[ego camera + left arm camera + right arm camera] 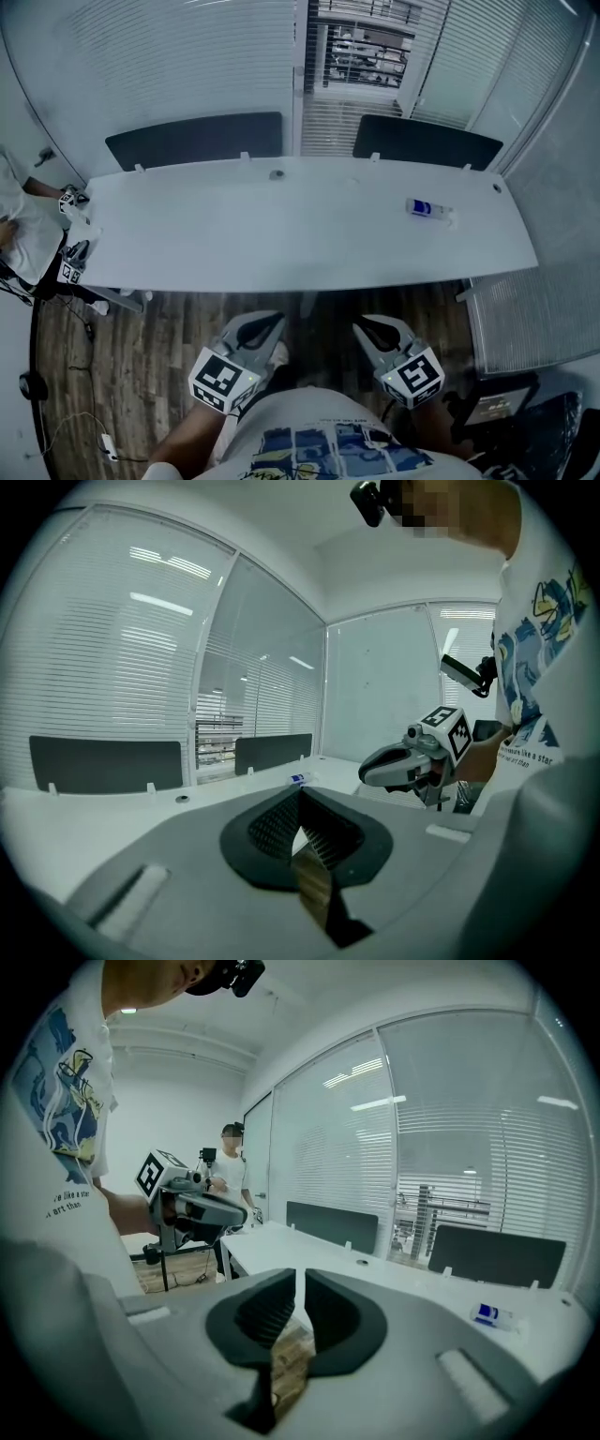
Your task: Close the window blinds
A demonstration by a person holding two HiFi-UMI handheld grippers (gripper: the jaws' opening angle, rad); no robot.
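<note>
You are holding both grippers low and close to your body, just above your printed white shirt (319, 442), over the wooden floor (159, 342) on the near side of the desk. The left gripper (265, 325) is pointing towards the desk with its jaws pressed fully together and nothing between them. The right gripper (373, 330) is sitting beside it, apart from it and pointing the same way. Its jaws are drawn in to a hairline slit, and they are carrying nothing either.

Ahead of both tips, the long white desk (281, 248) is stretching across your view. A small white bottle with a blue label (429, 209) is lying on its right part, and a round grommet (277, 174) is showing near its far edge. At the left end of the desk another person (17, 230) is standing and handling equipment.

Two dark panels are standing along the desk's far edge, one to the left (197, 139) and one to the right (427, 142), with a gap between them.

Behind the panels, the window blinds (187, 56) are hanging down the glass wall, well out of reach of both grippers. The broad sections on either side are looking pale and shut, while in the narrow centre section (354, 89) the slats are letting a building outside show through.
</note>
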